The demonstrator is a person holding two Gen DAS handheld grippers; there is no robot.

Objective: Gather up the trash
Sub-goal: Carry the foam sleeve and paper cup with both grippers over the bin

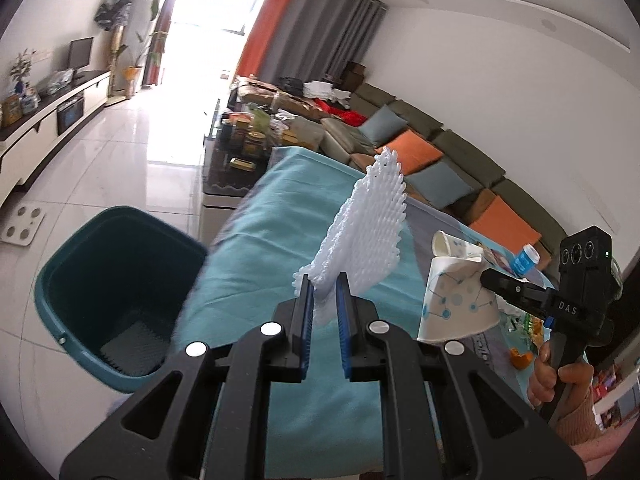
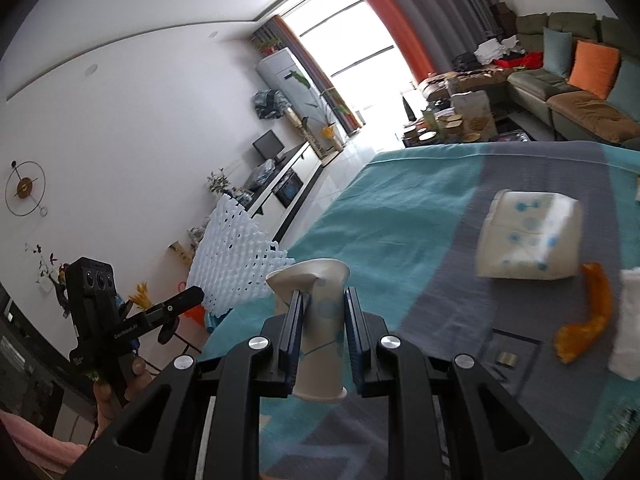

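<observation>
My left gripper (image 1: 324, 286) is shut on a white foam fruit net (image 1: 364, 232) and holds it upright above the teal cloth; the net also shows in the right wrist view (image 2: 236, 256). My right gripper (image 2: 323, 300) is shut on a crushed white paper cup with blue dots (image 2: 320, 344), lifted off the table; the cup also shows in the left wrist view (image 1: 456, 300), right of the net. A dark teal bin (image 1: 116, 280) stands on the floor to the left of the table. A second crushed paper cup (image 2: 528, 240) and orange peel (image 2: 588, 320) lie on the cloth.
The table is covered by a teal and grey cloth (image 2: 400, 216). A white tissue (image 2: 630, 328) lies at the right edge. A blue-capped bottle (image 1: 526, 258) and more scraps (image 1: 520, 356) lie near the right gripper. A sofa (image 1: 440, 152) and a cluttered coffee table (image 1: 240, 140) stand beyond.
</observation>
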